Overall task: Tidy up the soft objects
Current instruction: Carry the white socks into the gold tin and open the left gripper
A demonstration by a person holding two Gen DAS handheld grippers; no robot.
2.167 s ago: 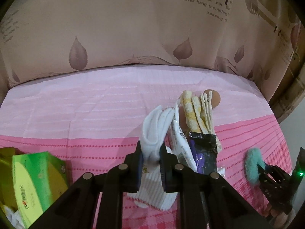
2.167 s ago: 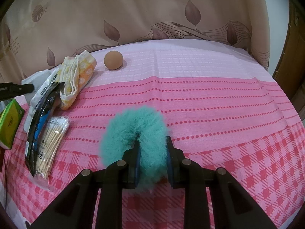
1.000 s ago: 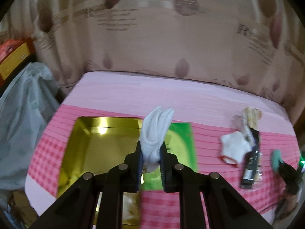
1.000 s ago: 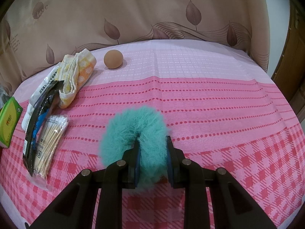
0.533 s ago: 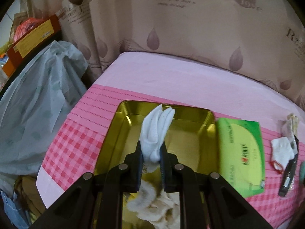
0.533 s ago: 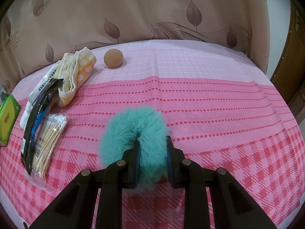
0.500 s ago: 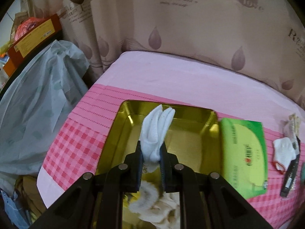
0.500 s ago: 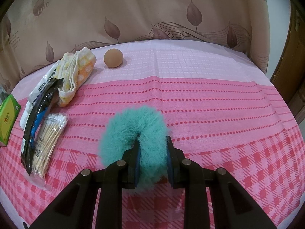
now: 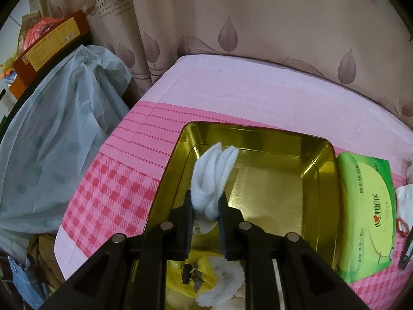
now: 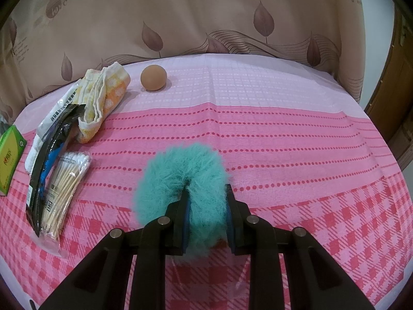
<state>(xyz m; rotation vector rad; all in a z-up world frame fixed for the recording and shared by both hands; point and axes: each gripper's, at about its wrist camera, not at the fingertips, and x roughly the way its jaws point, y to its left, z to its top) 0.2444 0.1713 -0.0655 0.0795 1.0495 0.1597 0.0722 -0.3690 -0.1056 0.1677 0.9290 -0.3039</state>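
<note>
A folded white sock point(image 9: 215, 170) sticks up between the pads of my left gripper point(image 9: 205, 208), whose jaws are opening while the pads still touch it. It hangs over the near part of a gold metal tray point(image 9: 258, 131). White and yellow soft items point(image 9: 222, 281) lie in the tray's near end, partly hidden by the gripper. My right gripper point(image 10: 206, 206) is shut on a fluffy teal scrunchie point(image 10: 180, 178) just above the pink cloth. A second white sock point(image 9: 405, 204) lies at the right edge of the left wrist view.
A green tissue pack point(image 9: 366, 211) lies right of the tray. A yellow checked cloth point(image 10: 103, 98), an egg point(image 10: 153, 77), a black packet point(image 10: 49, 160) and a bag of cotton swabs point(image 10: 64, 188) lie on the left of the table. A pale plastic bag point(image 9: 51, 129) hangs beyond the table's left edge.
My left gripper has carried the white sock leftward from the pile to over the gold tray and lowered toward it. The right gripper and scrunchie have stayed in place.
</note>
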